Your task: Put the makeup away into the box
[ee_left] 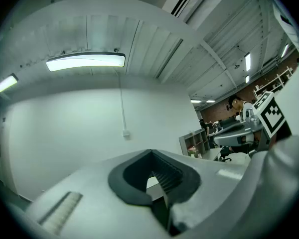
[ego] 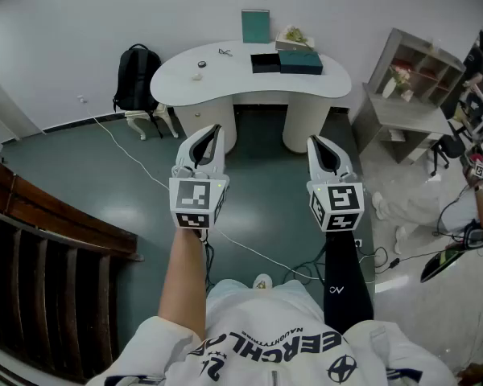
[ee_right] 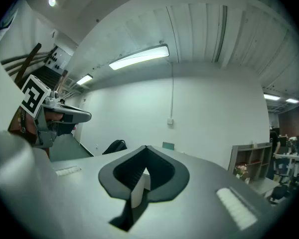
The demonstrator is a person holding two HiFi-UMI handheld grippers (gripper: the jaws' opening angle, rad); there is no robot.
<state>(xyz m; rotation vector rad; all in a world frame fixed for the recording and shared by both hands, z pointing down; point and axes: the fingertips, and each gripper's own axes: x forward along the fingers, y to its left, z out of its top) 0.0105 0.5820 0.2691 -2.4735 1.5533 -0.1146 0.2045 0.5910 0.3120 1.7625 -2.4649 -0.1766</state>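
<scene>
- Far left on my head camera: a dark wooden railing (ego: pixel 40 232) borders the green floor (ego: pixel 80 175).
- A black backpack (ego: pixel 137 75) stands against the far wall, just beside the desk's left end, with a white stool (ego: pixel 149 121) right in front of it.
- A white cable (ego: pixel 137 161) trails over the floor from the wall toward the near side, passing under my claws.
- My left claw (ego: pixel 215 129) is held level, well short of the desk. Its own camera shows the jaws closed together with nothing between them.
- The white curved desk (ego: pixel 225 79) stands against the far wall, ahead of both claws.
- On the desk's left half lie a small round item (ego: pixel 200 64) and, nearer the back edge, a small dark item (ego: pixel 225 51). Both are too small for me to identify.
- A teal card (ego: pixel 255 26) stands upright at the middle of the desk's back edge.
- On the desk's right half, a black box (ego: pixel 266 63) and a teal box (ego: pixel 300 61) sit side by side, touching. A pale item with greenery (ego: pixel 294 37) sits behind them at the back edge.
- My right claw (ego: pixel 314 141) is also level and well short of the desk, jaws closed and empty.
- A grey shelf (ego: pixel 410 75) stands to the right of the desk.
</scene>
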